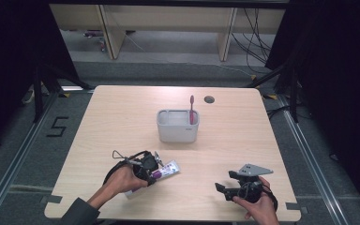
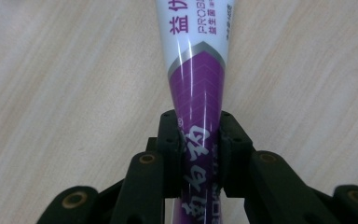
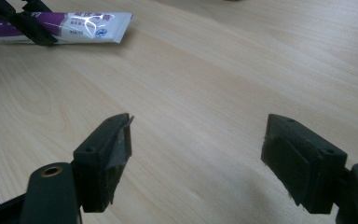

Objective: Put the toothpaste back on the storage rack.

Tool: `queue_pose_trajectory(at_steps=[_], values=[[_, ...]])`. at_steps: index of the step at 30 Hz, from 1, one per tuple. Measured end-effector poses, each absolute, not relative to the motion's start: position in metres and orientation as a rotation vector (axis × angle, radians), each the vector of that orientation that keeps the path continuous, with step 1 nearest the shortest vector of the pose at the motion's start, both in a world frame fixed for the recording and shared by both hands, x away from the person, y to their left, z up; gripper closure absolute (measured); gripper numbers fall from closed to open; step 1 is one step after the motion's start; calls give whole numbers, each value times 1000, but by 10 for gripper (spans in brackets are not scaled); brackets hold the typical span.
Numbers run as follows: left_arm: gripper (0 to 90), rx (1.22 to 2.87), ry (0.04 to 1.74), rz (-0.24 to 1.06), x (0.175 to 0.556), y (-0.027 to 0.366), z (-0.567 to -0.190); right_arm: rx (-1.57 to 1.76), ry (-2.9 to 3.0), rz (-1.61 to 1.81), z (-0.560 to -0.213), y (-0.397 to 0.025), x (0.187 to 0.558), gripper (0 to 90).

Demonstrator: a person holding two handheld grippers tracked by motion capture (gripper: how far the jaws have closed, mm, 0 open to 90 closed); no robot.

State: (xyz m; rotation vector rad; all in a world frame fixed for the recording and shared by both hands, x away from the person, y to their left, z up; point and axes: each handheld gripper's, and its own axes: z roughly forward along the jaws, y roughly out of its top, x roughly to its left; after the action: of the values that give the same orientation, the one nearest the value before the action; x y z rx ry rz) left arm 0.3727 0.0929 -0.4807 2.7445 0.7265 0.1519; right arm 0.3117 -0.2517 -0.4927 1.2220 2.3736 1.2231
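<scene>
While the whole surface (image 1: 122, 117) is laid out in the high view, the grasp itself is resolved in the left gripper view: the left gripper (image 2: 199, 140) is seen pinching the toothpaste tube (image 2: 196, 70) across its purple part, with both pads pressed against the tube's sides. White and purple panels with printed characters are made out there, and pale wood grain is seen beneath the tube. From above, the tube (image 1: 165, 169) is seen lying near the front of the surface, left of centre, with the left gripper (image 1: 151, 169) and the left hand (image 1: 122, 180) over its nearer end; whether it is touching the surface or is slightly raised cannot be told. The flat crimped end of the tube (image 3: 81, 28) is shown in the right gripper view, far off at the upper left. The right gripper (image 3: 198, 144) is seen there with its 2 jaws spread wide and nothing between them; in the high view it (image 1: 226, 182) is held by the right hand (image 1: 258, 206) at the front right, well apart from the tube. A grey holder (image 1: 177, 125) is stood at the middle of the surface, and 1 pink toothbrush (image 1: 191, 110) is stood upright in its right-hand end. A round hole (image 1: 209, 99) is seen behind it.
</scene>
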Motion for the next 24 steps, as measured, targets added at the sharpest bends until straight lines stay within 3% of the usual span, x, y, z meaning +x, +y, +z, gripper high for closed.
queue_pose_trajectory(at_steps=[12, 24], values=[[743, 2692, 704, 182, 374, 98, -475, 1218, 2370, 1220, -493, -252, 312, 248], [743, 2531, 723, 217, 373, 102, -456, 1204, 2368, 1215, -493, -253, 313, 248]])
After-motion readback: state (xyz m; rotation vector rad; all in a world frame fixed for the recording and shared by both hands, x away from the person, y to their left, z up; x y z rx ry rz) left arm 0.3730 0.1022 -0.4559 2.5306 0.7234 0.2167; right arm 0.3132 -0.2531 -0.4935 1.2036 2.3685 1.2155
